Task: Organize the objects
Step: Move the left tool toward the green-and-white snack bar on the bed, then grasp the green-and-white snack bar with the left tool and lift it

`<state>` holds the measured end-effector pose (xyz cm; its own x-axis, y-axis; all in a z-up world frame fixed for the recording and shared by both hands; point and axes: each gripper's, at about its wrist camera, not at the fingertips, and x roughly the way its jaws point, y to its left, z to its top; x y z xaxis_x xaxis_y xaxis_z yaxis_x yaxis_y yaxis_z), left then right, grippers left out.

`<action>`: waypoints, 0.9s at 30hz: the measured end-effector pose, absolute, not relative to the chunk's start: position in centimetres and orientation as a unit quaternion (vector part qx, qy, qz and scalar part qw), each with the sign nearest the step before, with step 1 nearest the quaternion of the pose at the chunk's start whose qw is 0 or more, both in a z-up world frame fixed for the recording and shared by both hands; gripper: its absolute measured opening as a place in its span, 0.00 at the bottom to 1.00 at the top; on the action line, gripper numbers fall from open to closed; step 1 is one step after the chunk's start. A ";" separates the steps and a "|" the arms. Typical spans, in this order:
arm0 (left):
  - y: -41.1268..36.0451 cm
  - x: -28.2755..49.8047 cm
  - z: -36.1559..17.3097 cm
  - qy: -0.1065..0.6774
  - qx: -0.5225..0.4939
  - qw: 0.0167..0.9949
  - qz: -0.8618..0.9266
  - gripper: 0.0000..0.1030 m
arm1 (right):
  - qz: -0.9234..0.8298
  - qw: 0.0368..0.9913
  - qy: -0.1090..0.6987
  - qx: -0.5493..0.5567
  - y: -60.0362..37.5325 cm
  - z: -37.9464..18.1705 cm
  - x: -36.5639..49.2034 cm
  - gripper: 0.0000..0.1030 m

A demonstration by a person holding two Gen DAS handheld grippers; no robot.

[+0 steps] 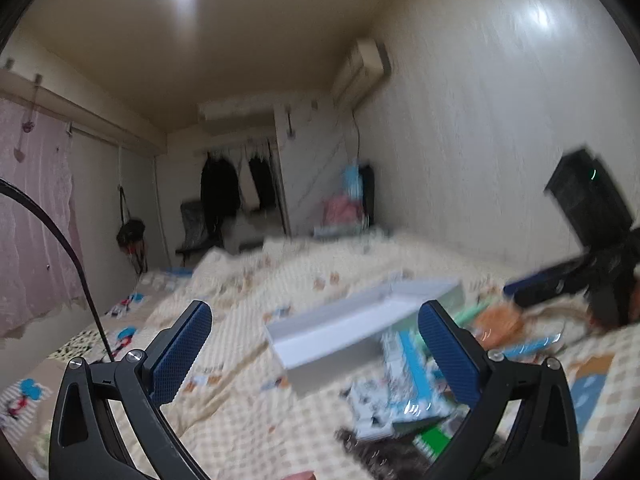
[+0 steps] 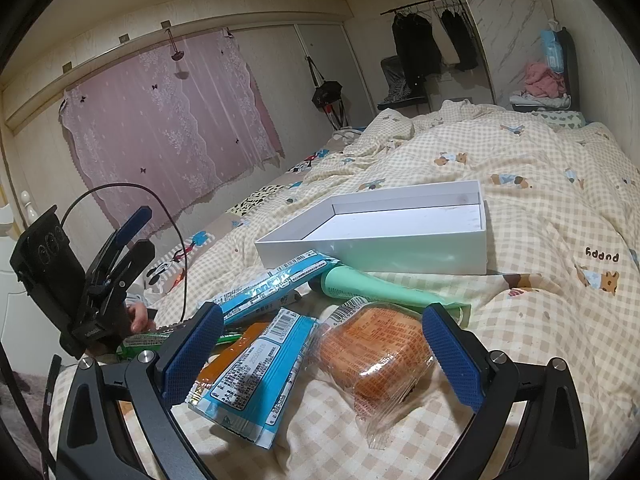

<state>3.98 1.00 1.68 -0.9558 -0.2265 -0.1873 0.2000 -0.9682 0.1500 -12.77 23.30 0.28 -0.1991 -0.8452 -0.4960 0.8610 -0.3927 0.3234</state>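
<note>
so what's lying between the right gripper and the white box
In the right wrist view, the right gripper is open over an orange packet and a blue packet; beyond them a mint green tube lies against the white box.

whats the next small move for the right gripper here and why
Probably ease the right gripper forward and down over the orange packet. Its jaws are open and empty, the packet lies between them nearest the camera, and the white box beyond looks empty.
</note>
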 end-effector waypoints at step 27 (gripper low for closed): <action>-3.7 0.9 1.6 0.276 0.439 -0.182 -0.835 0.59 | -0.773 0.547 0.011 0.321 23.4 0.2 -13.1 0.98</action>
<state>0.91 -3.72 1.61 -0.5476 0.5473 -0.6329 -0.0615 -0.7807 -0.6218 -13.05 23.37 0.23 -0.1941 -0.8390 -0.5084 0.8527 -0.4005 0.3354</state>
